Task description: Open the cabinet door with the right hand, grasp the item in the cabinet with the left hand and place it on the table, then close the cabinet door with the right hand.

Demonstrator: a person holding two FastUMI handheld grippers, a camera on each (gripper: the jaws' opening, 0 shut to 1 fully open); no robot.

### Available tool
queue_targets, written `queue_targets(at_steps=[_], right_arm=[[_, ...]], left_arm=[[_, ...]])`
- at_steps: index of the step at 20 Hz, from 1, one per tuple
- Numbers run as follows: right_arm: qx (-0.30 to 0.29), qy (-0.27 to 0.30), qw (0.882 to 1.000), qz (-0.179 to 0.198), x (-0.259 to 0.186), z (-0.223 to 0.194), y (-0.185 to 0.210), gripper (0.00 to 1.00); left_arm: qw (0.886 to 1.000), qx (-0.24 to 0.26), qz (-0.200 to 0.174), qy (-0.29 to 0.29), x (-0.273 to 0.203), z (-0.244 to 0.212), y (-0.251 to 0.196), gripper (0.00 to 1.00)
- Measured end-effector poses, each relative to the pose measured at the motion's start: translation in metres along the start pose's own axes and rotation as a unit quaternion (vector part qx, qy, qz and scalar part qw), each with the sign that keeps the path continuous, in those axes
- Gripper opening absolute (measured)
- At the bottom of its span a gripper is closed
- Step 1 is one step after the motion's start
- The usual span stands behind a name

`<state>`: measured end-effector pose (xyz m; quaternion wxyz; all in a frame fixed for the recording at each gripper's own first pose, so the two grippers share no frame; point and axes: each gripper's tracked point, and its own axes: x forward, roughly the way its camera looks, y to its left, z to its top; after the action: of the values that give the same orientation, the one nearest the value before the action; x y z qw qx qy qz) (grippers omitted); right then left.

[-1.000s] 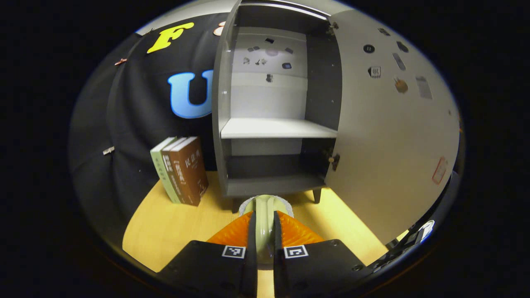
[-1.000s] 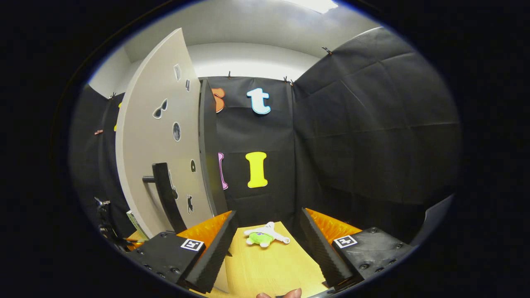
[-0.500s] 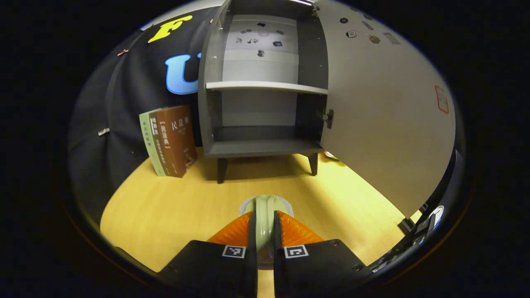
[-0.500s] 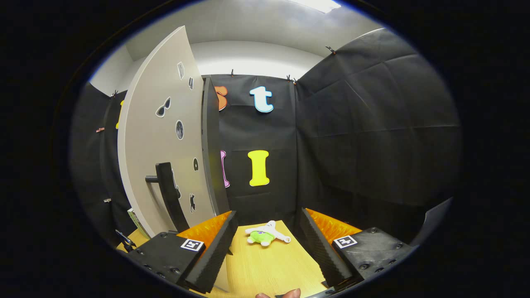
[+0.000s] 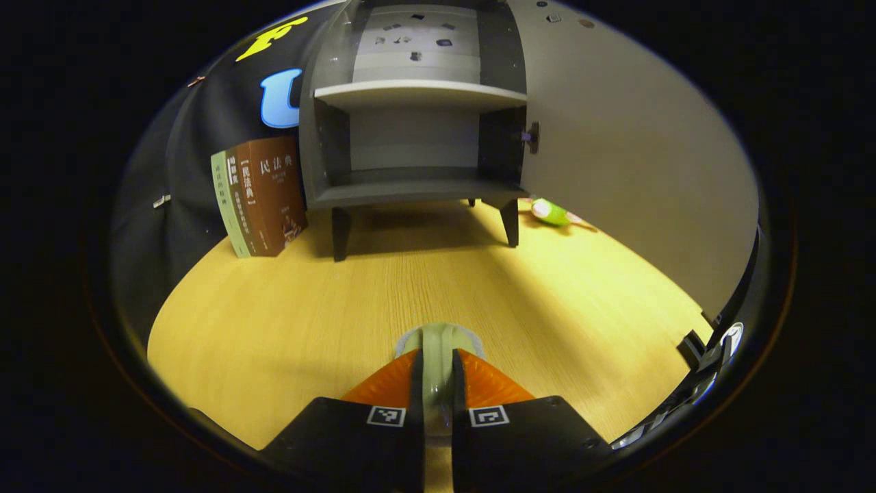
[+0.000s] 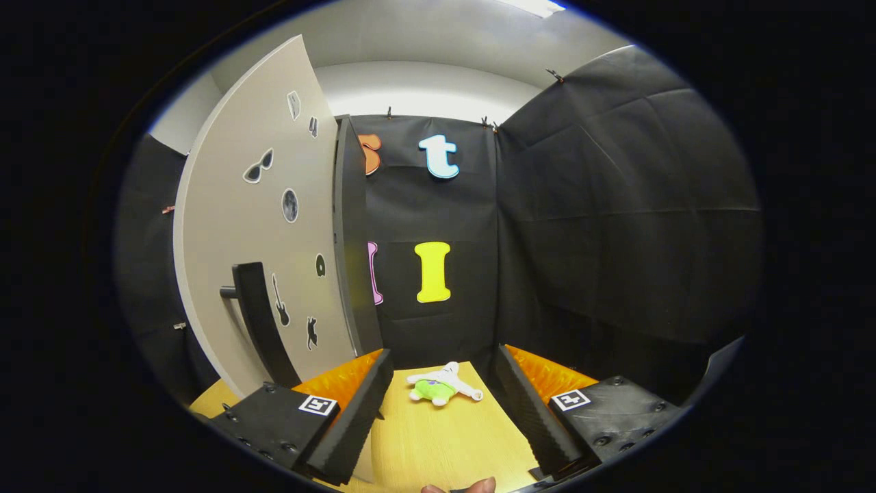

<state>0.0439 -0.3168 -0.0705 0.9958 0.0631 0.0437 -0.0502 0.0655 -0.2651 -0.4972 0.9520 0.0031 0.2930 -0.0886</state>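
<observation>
In the left gripper view the grey cabinet stands at the back with its door swung wide to the right; both shelves are bare. My left gripper is shut on a pale green item with a whitish rim, held low over the wooden table in front of the cabinet. In the right gripper view my right gripper is open and holds nothing. It sits just right of the door's outer face, near the black handle.
Upright books lean against the wall left of the cabinet. A small green and white plush toy lies on the table beyond the door, also visible past the cabinet's right leg as the toy. Black cloth walls close in the booth.
My left gripper has come down and back from the cabinet with the pale green item, now close over the table. The right gripper has shifted only slightly beside the door.
</observation>
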Motion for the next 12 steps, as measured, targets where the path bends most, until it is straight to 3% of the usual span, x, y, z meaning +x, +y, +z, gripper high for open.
queue_targets(at_steps=[5, 8, 9, 10, 11, 12], right_arm=[[-0.004, 0.007, 1.0, 0.004, 0.007, -0.005, -0.003, 0.98], [-0.008, 0.009, 1.0, 0.006, 0.009, -0.007, -0.003, 0.98], [-0.008, 0.009, 1.0, 0.006, 0.008, -0.006, -0.003, 0.98], [-0.008, 0.009, 1.0, 0.006, 0.008, -0.006, -0.002, 0.98], [-0.009, 0.008, 1.0, 0.005, 0.007, -0.005, -0.002, 0.98], [-0.01, 0.007, 1.0, 0.004, 0.007, -0.006, -0.001, 0.98]], left_arm=[[1.0, 0.002, 0.004, 0.004, 0.006, -0.01, -0.004, 0.21], [1.0, -0.015, -0.012, 0.006, 0.006, -0.009, -0.008, 0.28], [1.0, -0.02, -0.013, 0.002, 0.004, -0.005, -0.009, 0.34], [1.0, -0.019, -0.01, -0.003, 0.001, -0.002, -0.007, 0.5], [1.0, -0.015, -0.006, -0.007, -0.004, 0.001, -0.006, 0.57], [1.0, -0.01, -0.004, -0.011, -0.006, 0.004, -0.005, 0.7]])
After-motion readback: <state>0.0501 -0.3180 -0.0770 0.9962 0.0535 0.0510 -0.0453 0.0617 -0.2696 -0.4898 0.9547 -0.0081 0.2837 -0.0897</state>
